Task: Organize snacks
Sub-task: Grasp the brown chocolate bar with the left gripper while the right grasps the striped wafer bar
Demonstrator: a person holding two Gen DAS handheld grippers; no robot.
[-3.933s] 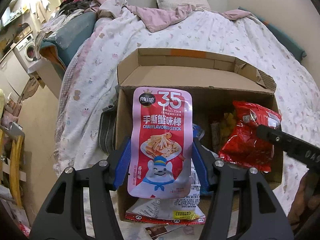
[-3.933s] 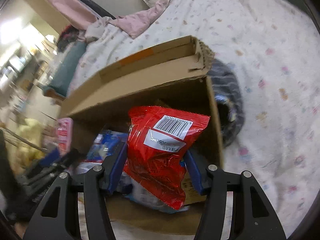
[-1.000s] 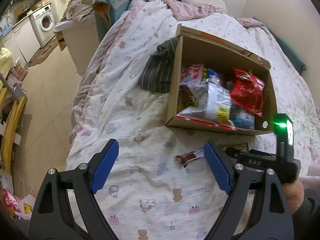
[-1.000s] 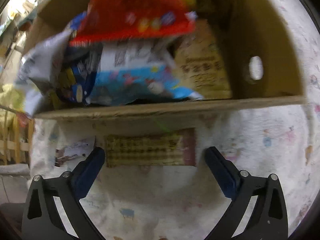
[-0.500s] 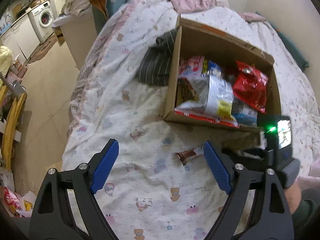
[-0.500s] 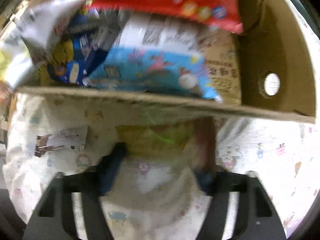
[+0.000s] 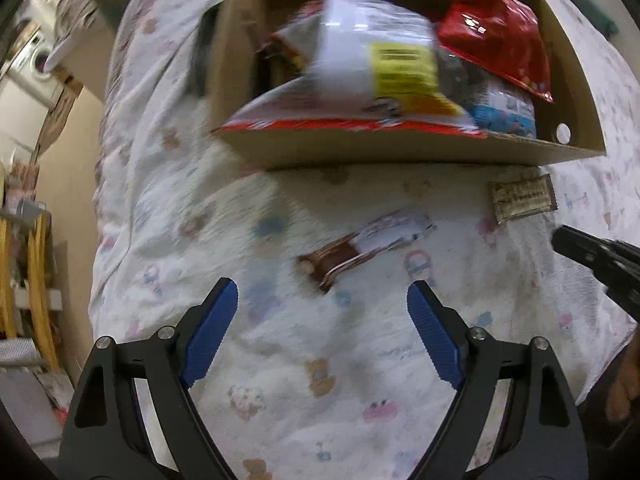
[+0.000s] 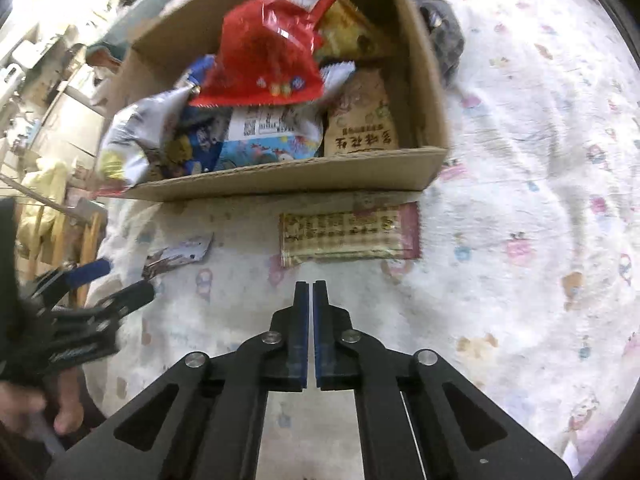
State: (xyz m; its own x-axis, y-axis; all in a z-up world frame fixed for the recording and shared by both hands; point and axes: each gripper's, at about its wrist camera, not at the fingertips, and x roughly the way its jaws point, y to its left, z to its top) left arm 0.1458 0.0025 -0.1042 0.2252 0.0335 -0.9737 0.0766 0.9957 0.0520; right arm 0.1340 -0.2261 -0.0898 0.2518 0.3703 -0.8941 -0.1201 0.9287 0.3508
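- Left wrist view: the left tool (image 7: 322, 302) stands wide open at the bottom centre of the frame, blue pads (image 7: 211, 330) apart over the patterned bedsheet (image 7: 280, 380), with nothing between them.
- Just above that gap, at the centre of the frame, a small brown-and-white snack packet (image 7: 366, 242) lies flat on the sheet, its brown end pointing to the lower left.
- A gold-and-maroon wafer packet (image 7: 522, 199) lies at centre right, just below the front wall of the cardboard box (image 7: 400, 152) and apart from the small packet.
- The box fills the upper part of the frame and holds a white-and-yellow bag (image 7: 372, 64), blurred, a red bag (image 7: 500, 28) at upper right and a blue pack (image 7: 506, 114) beneath it.
- The right tool's black tip enters from the right edge, below the wafer packet.
- Right wrist view: the right tool (image 8: 311, 288) has just been closing and now sits shut at lower centre, pads (image 8: 301, 328) together, nothing caught between them.
- The wafer packet (image 8: 350, 234) lies just above that tip, not touching it, flat against the foot of the box (image 8: 288, 178).
- Inside the box a red bag (image 8: 266, 54) rests on top, with a blue pack (image 8: 264, 138) and a brown pouch (image 8: 362, 120) along the front wall.
- The left tool (image 8: 116, 282) appears at the left edge, near the small packet (image 8: 180, 256), with a person's fingers below it.
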